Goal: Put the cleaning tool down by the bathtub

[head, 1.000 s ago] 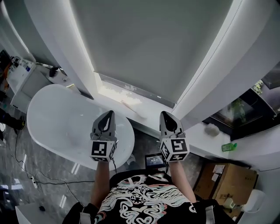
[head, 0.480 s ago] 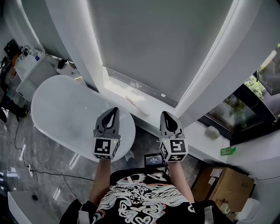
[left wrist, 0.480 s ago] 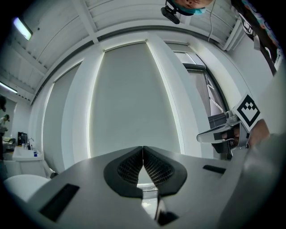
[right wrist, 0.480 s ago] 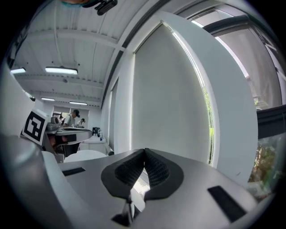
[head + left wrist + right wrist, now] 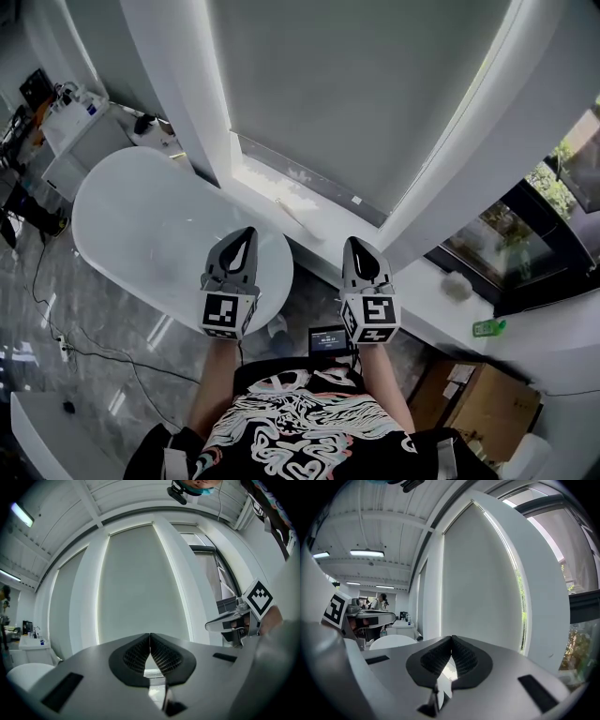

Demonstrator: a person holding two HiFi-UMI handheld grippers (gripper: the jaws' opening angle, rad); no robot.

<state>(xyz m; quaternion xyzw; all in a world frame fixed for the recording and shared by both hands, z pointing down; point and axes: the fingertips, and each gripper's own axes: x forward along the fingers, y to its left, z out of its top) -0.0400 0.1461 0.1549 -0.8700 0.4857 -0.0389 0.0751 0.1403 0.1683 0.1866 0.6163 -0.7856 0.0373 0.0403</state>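
Shirt: we wear a black T-shirt (image 5: 298, 427) printed with white swirling lines, tinged pink and teal.
Grippers: our left gripper (image 5: 247, 234) and right gripper (image 5: 355, 244) have smooth grey shells tapering to a point.
Pads: black ribbed pads (image 5: 161, 657) line our jaws.
Markers: white cubes (image 5: 225, 315) bearing black square patterns.

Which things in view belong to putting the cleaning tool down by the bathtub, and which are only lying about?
Belongs to the job:
- bathtub
- left gripper and right gripper, both shut, holding nothing
- maybe the thin stick on the window sill; too small to identify

Only lying about:
- cardboard box
- green item on the ledge
- white cabinet
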